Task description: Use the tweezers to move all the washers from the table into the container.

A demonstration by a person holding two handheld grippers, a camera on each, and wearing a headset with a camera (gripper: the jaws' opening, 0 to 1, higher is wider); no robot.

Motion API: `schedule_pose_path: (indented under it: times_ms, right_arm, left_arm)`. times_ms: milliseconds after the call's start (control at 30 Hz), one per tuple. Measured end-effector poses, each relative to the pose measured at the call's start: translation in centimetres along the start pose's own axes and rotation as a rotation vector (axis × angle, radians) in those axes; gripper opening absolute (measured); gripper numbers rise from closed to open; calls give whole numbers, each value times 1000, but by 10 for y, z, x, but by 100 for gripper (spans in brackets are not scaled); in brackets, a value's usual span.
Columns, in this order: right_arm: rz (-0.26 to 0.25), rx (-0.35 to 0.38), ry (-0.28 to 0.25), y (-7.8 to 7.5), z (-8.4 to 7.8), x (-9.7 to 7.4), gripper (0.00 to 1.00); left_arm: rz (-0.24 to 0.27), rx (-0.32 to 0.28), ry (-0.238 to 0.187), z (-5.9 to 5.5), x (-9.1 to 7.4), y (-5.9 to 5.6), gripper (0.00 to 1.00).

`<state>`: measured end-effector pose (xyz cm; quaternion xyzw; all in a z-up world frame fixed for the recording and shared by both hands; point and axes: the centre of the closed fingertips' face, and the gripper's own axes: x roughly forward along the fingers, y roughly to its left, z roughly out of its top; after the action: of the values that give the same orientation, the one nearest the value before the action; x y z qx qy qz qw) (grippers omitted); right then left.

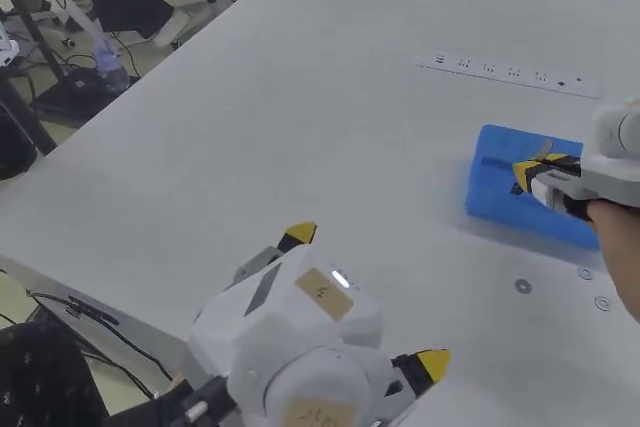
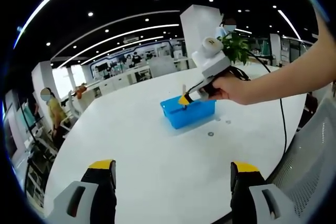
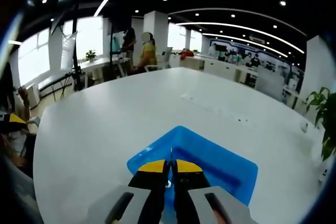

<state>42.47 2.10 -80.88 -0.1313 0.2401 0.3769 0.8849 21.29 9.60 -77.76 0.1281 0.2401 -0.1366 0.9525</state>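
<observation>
Right tool (image 3: 169, 167) was pressed together on the tweezers (image 3: 170, 155), tips over the blue container (image 3: 220, 169) — we couldn't tell whether a washer sat between them. Left tool (image 2: 173, 167) was spread, holding nothing, hovering near the desk (image 1: 330, 127) edge. Three washers (image 1: 522, 287) lay flat on the desk just beside the container, on our side. Risks, as we judged: thin flat washers give the tips little to bite, so one could flick away & roll off; the tweezers could twist in the tool w/ a hard press on the desk; the container — unbraced — could slide if bumped.
</observation>
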Motion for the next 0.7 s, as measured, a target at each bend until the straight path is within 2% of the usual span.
schedule_pose_path:
  times_ms: [200,433,533,700]
  right_arm:
    - [8,15,3,-1,0,0,1]
    - [11,-6,15,0,3,-1,2]
    - [22,58,-16,0,12,-7,2]
    - [43,157,-75,0,29,-22,2]
  left_arm:
    - [-6,0,4,-1,0,-1,92]
    - [2,-8,-4,1,-1,1,92]
    - [12,-2,-10,2,-1,3,94]
    - [21,-27,-34,6,-3,6,98]
